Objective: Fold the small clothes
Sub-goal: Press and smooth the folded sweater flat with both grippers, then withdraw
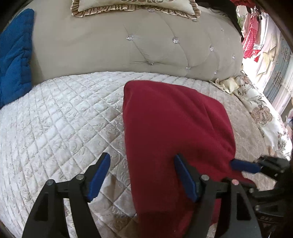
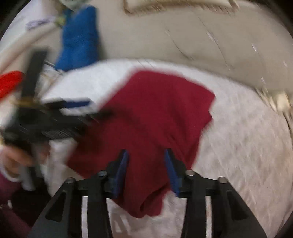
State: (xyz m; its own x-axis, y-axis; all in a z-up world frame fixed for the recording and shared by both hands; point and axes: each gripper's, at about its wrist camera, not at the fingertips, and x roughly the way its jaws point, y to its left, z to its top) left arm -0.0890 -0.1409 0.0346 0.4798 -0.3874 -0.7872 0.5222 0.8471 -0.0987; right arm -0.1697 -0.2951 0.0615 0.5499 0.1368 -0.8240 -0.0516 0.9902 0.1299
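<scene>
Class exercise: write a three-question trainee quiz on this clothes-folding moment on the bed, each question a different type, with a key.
1. True or false: the left tongs are shut on the dark red knitted garment.
2. Which surface does the garment lie on? A) white quilted bedspread B) blue padded cushion C) frilled beige pillow
3. Fill in: in the right wrist view, the right tongs stand ____ over the garment's near edge.

Key: 1 false, both fingers stand apart; 2 A; 3 open.
</scene>
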